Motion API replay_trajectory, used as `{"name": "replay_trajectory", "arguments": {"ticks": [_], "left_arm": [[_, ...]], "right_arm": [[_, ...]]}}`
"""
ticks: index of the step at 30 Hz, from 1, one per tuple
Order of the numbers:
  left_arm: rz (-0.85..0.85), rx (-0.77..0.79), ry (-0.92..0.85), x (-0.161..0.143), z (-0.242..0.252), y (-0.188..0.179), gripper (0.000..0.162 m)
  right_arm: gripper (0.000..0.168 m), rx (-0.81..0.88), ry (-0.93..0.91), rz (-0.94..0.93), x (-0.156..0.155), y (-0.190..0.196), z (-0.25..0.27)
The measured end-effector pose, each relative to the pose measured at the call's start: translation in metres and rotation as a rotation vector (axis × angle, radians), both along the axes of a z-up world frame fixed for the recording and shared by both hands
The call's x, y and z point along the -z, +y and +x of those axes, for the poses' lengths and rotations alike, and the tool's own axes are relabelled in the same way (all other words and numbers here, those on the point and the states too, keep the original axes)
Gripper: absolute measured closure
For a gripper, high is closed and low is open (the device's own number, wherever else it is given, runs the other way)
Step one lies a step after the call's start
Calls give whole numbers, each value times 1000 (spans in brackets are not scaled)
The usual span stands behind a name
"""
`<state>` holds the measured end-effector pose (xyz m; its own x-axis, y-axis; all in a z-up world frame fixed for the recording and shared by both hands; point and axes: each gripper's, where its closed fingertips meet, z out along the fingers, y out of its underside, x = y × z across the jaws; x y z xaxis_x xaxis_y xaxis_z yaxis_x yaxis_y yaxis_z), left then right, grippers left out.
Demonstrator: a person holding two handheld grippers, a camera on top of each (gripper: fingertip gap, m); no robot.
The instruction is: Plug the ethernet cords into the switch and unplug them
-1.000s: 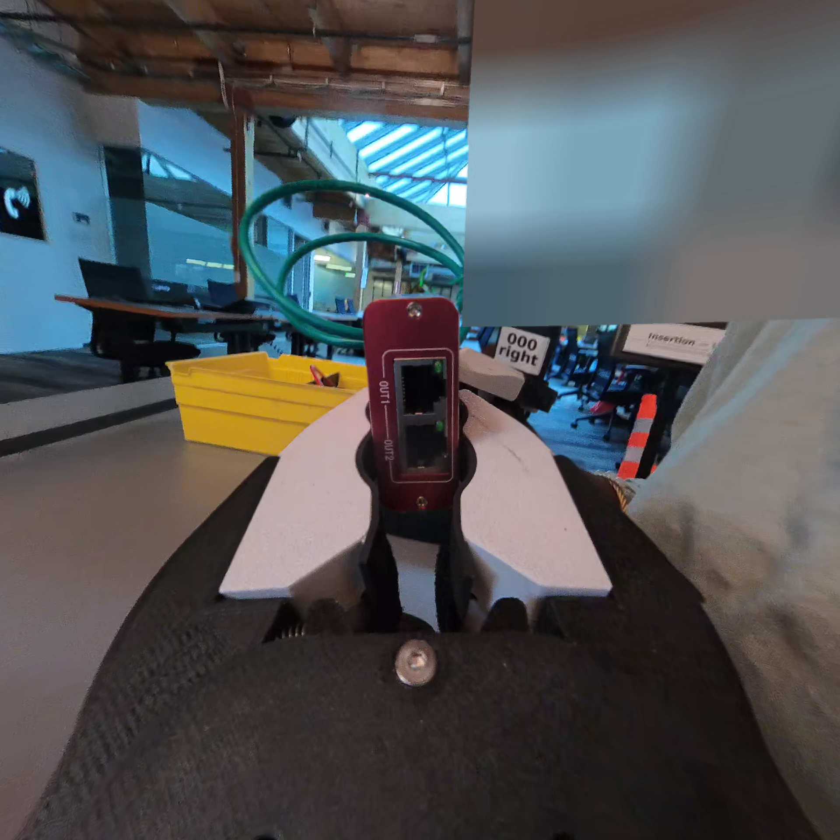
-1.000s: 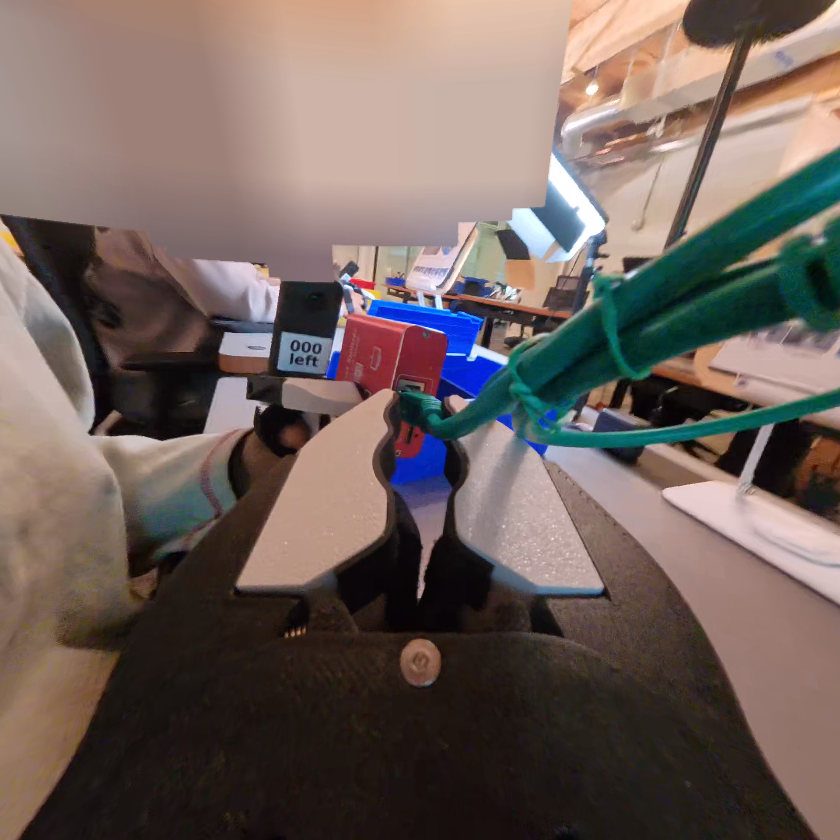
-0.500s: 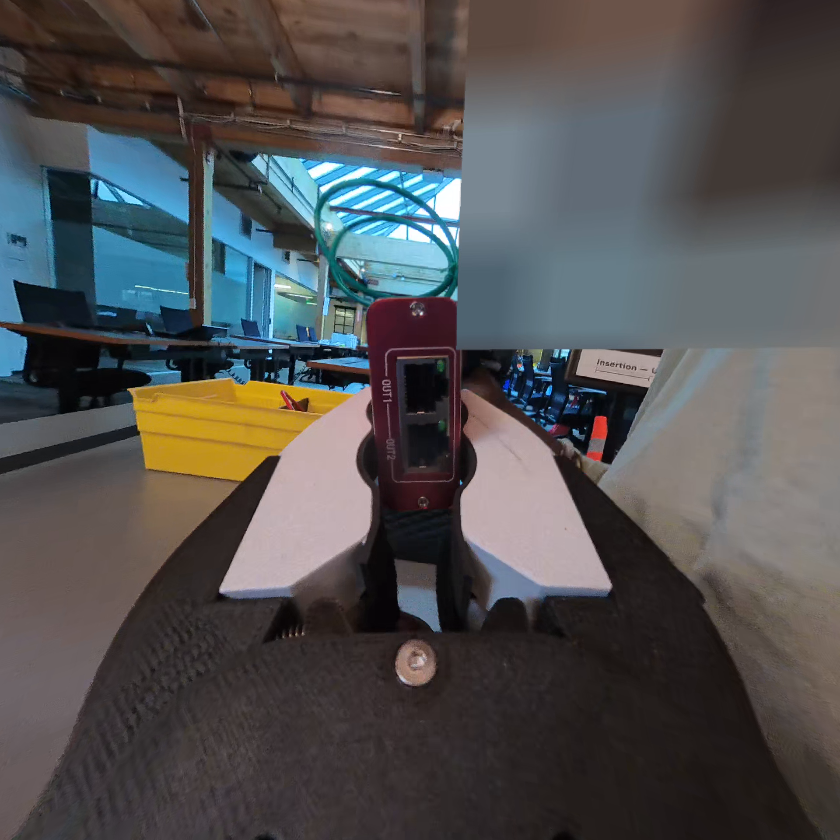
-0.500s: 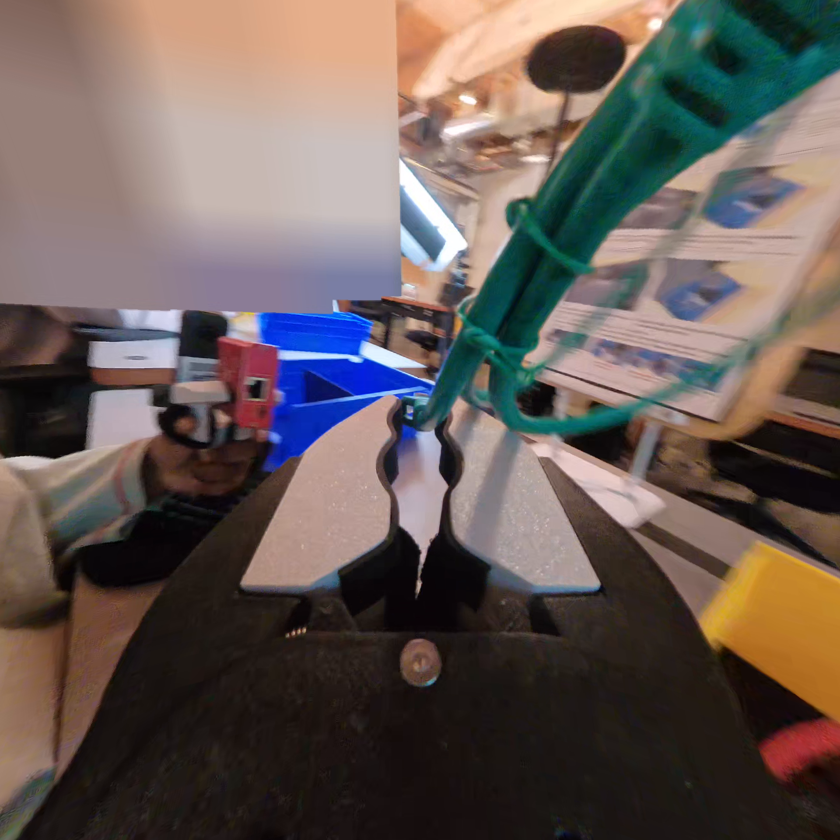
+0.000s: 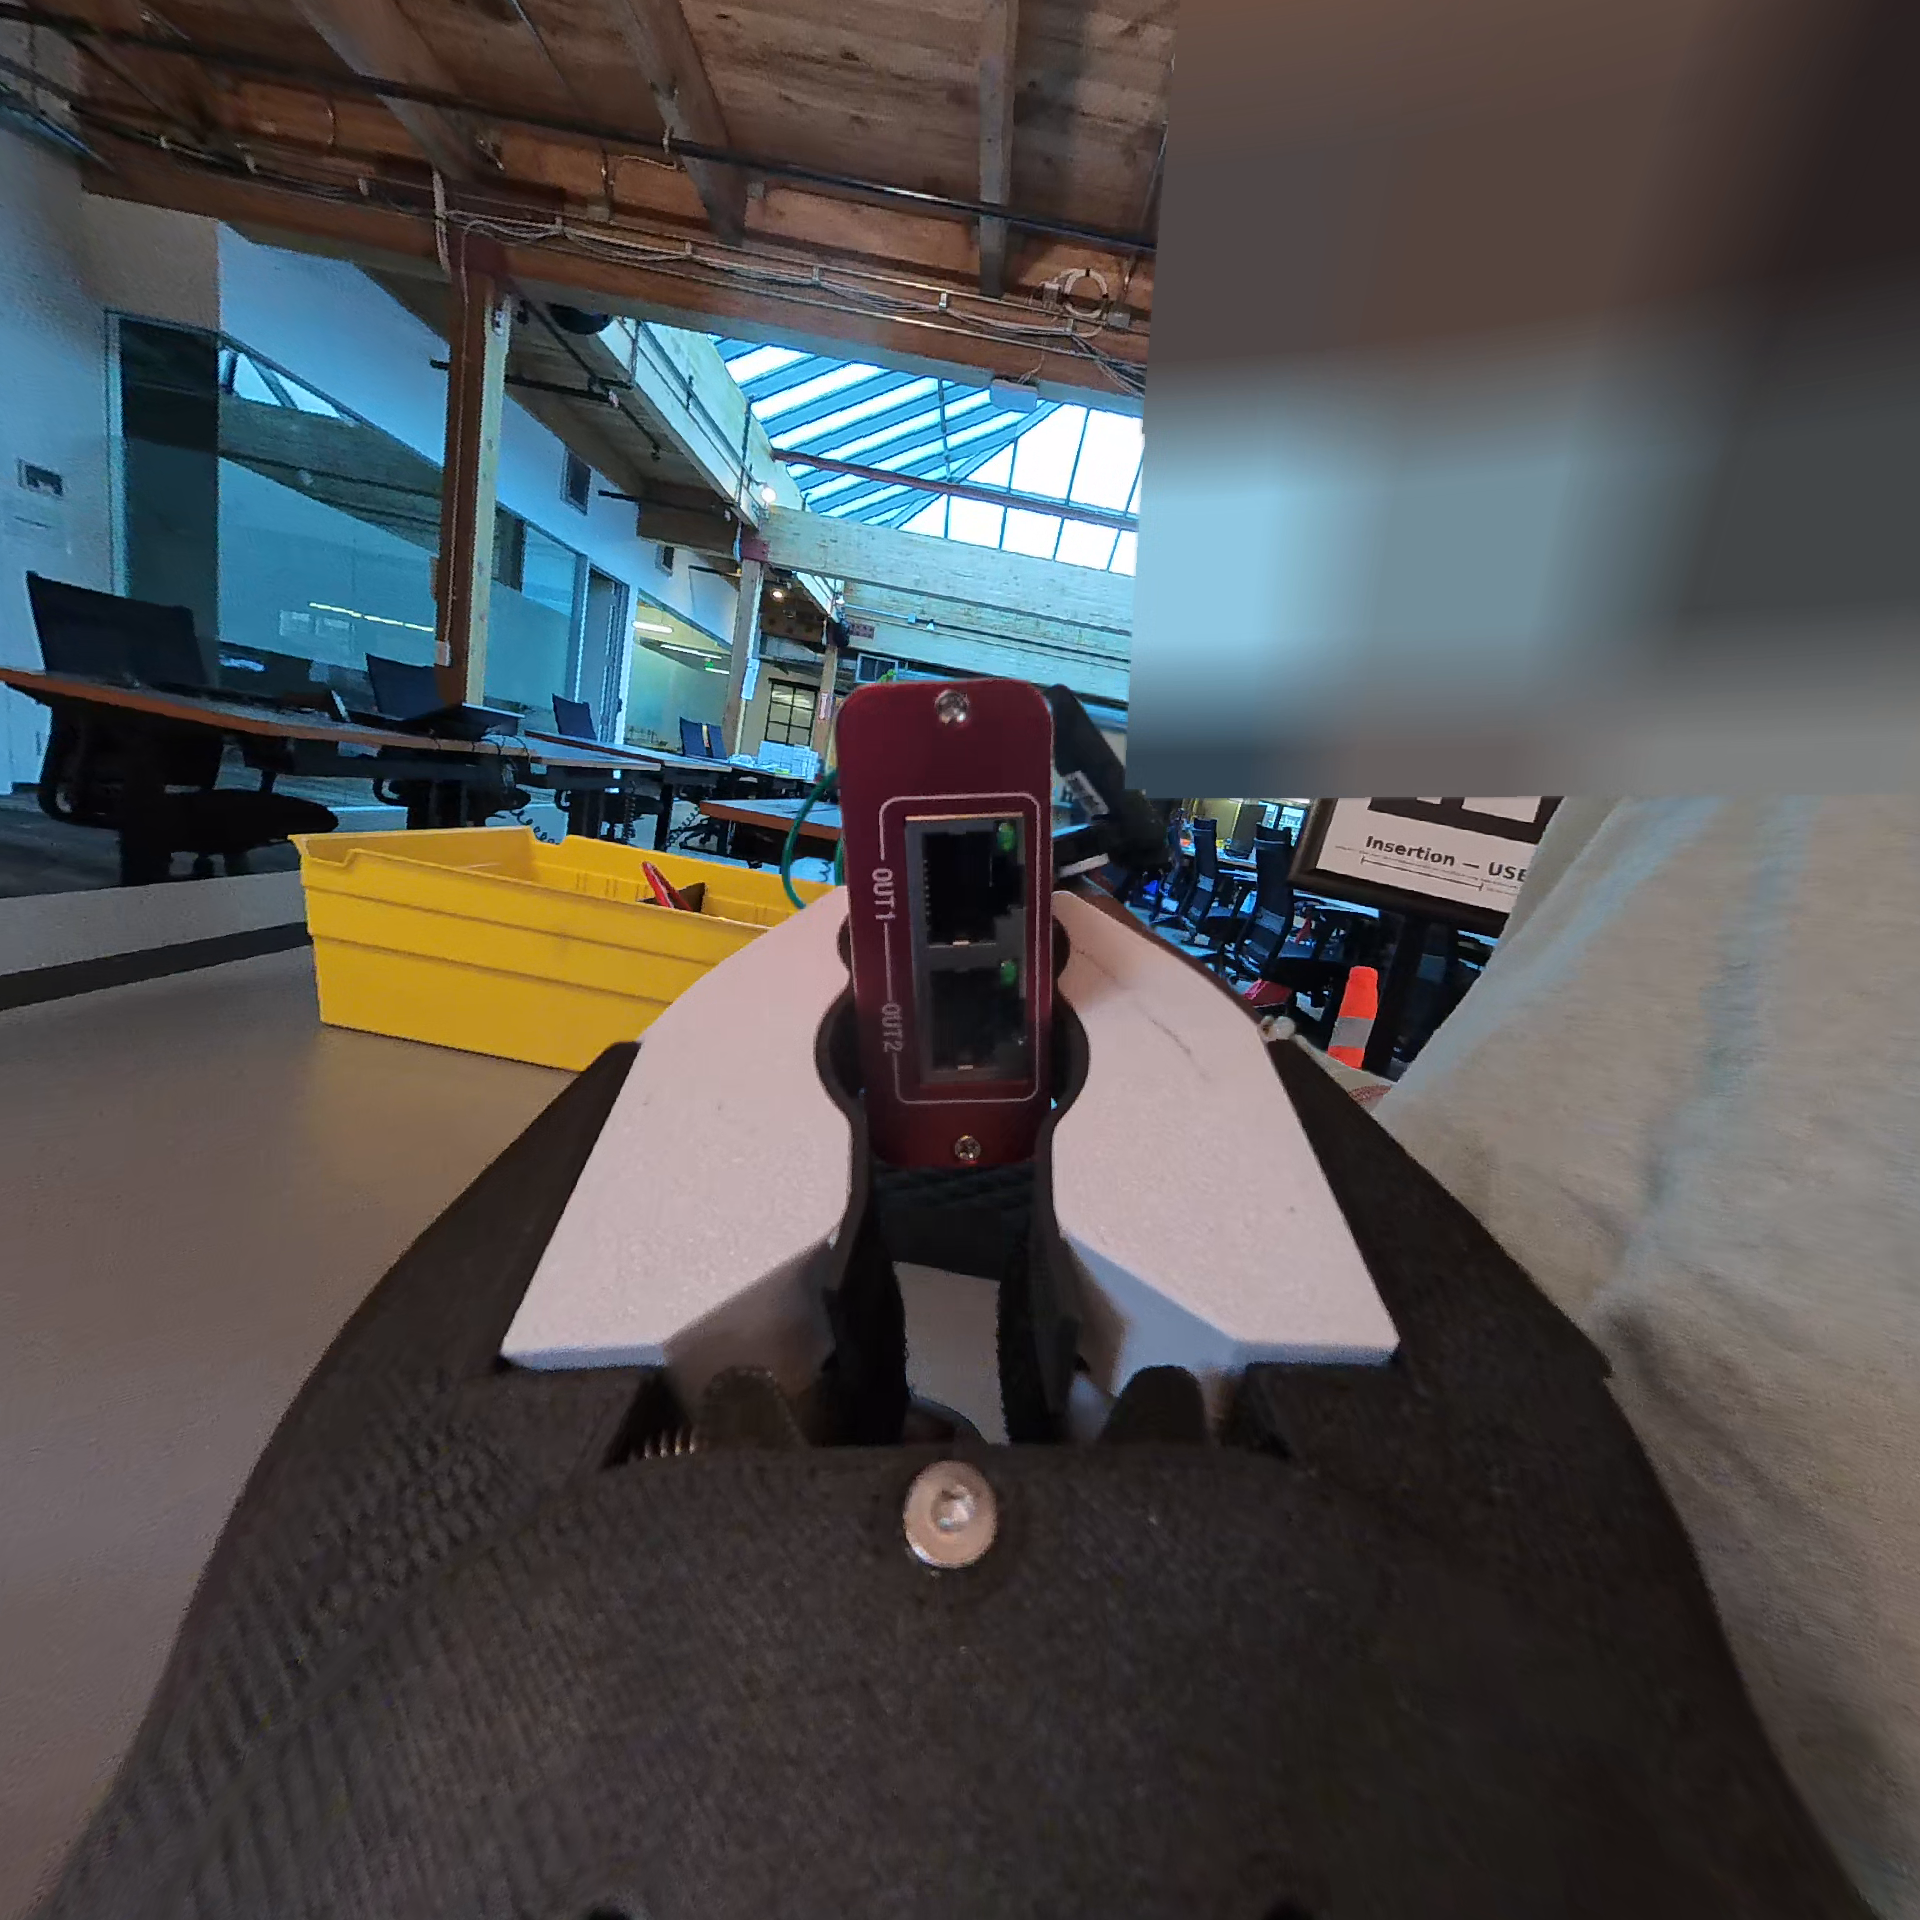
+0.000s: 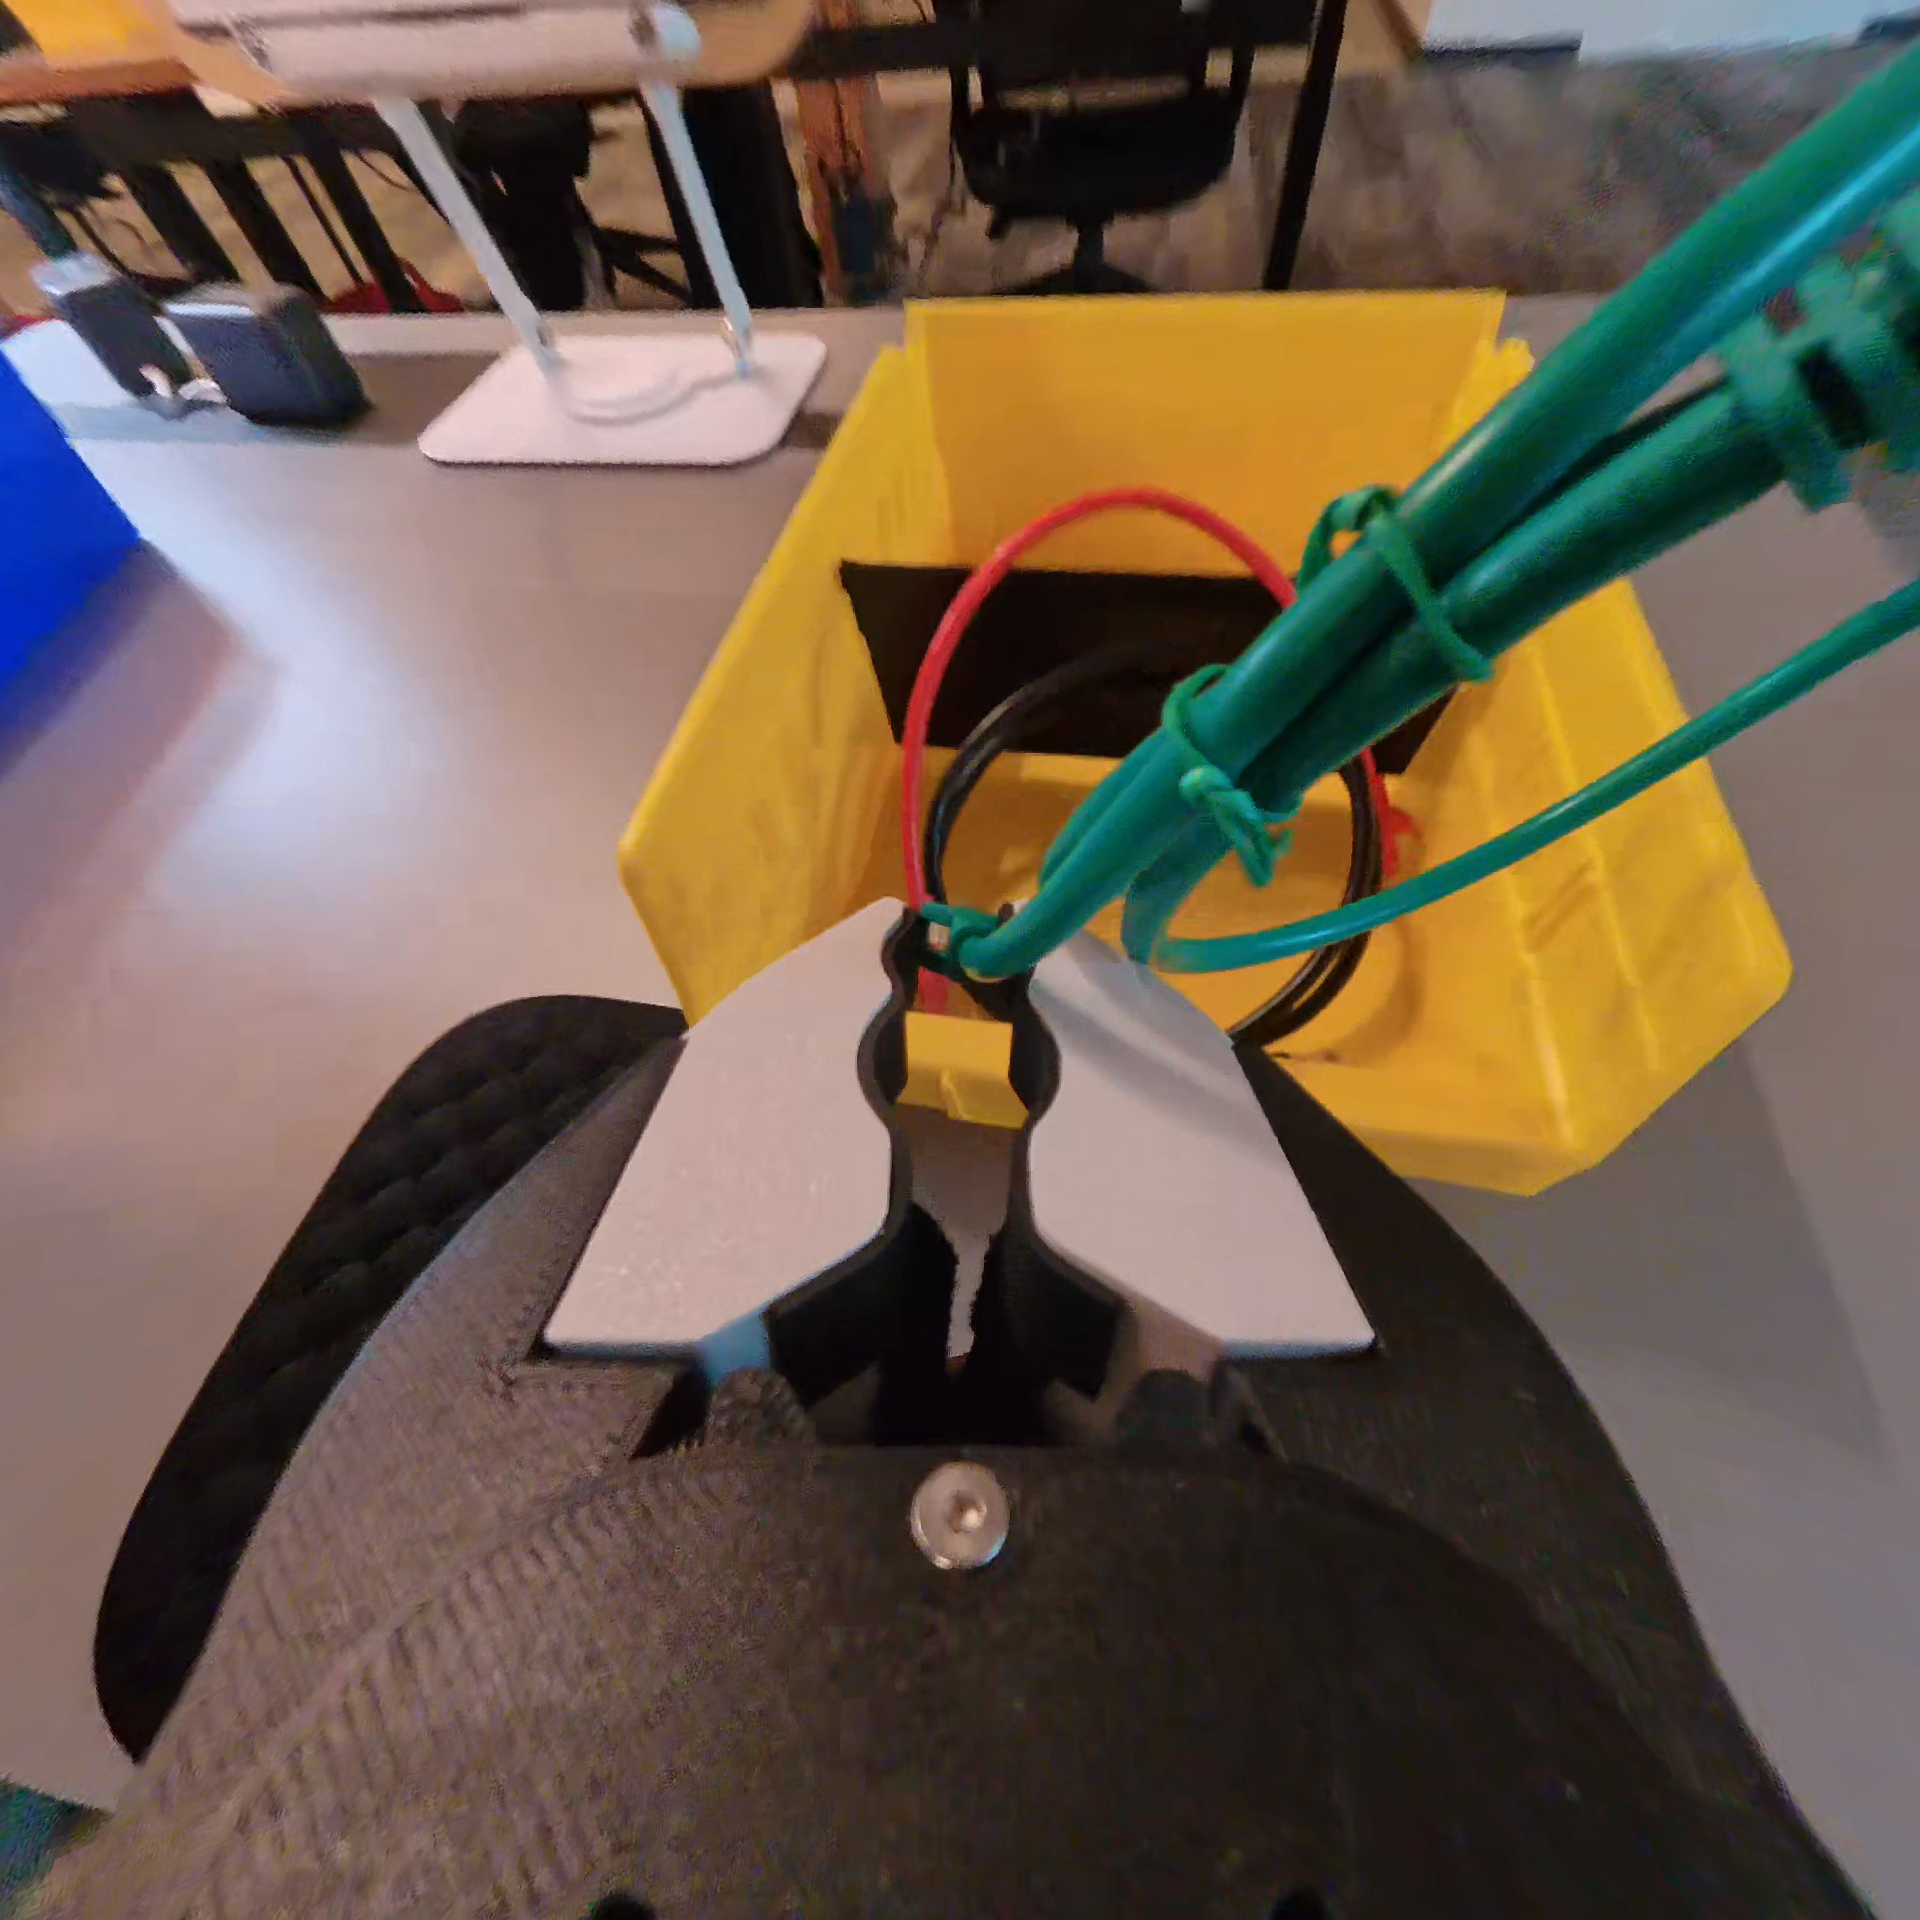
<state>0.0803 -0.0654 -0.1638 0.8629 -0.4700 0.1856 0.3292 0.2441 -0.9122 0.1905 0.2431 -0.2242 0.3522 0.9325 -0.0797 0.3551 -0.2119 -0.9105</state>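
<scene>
My left gripper (image 5: 951,912) is shut on the dark red switch (image 5: 943,764) and holds it upright above the grey table. Its two ports (image 5: 966,940) face the camera and are empty. My right gripper (image 6: 966,935) is shut on the plug end (image 6: 951,925) of the green ethernet cord (image 6: 1455,582). It points down over the near end of the yellow bin (image 6: 769,748). The cord is a bundle tied with green ties and runs up to the right out of view. A thin bit of green cord (image 5: 795,862) shows behind the switch in the left wrist view.
The yellow bin, also in the left wrist view (image 5: 468,945), holds a red cord (image 6: 914,727) and a black cord (image 6: 966,769). A white stand base (image 6: 623,405), a dark box (image 6: 270,353) and a blue bin (image 6: 52,499) are on the table. A person's pale sleeve (image 5: 1662,1247) is at my left gripper's right.
My right gripper has swung away from the switch with the green cord and now points down over the yellow bin. The green loop has left the left wrist view. The switch stays gripped.
</scene>
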Motion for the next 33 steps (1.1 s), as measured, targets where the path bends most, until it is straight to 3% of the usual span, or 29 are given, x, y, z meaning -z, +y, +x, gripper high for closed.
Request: {"name": "replay_trajectory", "arguments": {"ticks": [6, 13, 21, 25, 29, 33], "left_arm": [[-29, 4, 16, 5, 2, 3, 135], [-36, 5, 8, 5, 1, 3, 135], [-46, 2, -7, 6, -1, 3, 135], [-72, -18, -37, 9, -7, 6, 135], [-91, -12, -68, 11, -10, 7, 135], [-94, 12, -27, 12, -2, 7, 135]], "right_arm": [[153, 92, -138, -46, 26, 16, 5], [143, -24, -365, -12, 38, -3, -24], [123, -131, -240, 116, 9, -10, -54], [123, -153, -80, 176, -15, -16, -62], [114, -483, 319, 156, -68, -93, -82], [105, -956, 548, -122, -96, -203, -85]]}}
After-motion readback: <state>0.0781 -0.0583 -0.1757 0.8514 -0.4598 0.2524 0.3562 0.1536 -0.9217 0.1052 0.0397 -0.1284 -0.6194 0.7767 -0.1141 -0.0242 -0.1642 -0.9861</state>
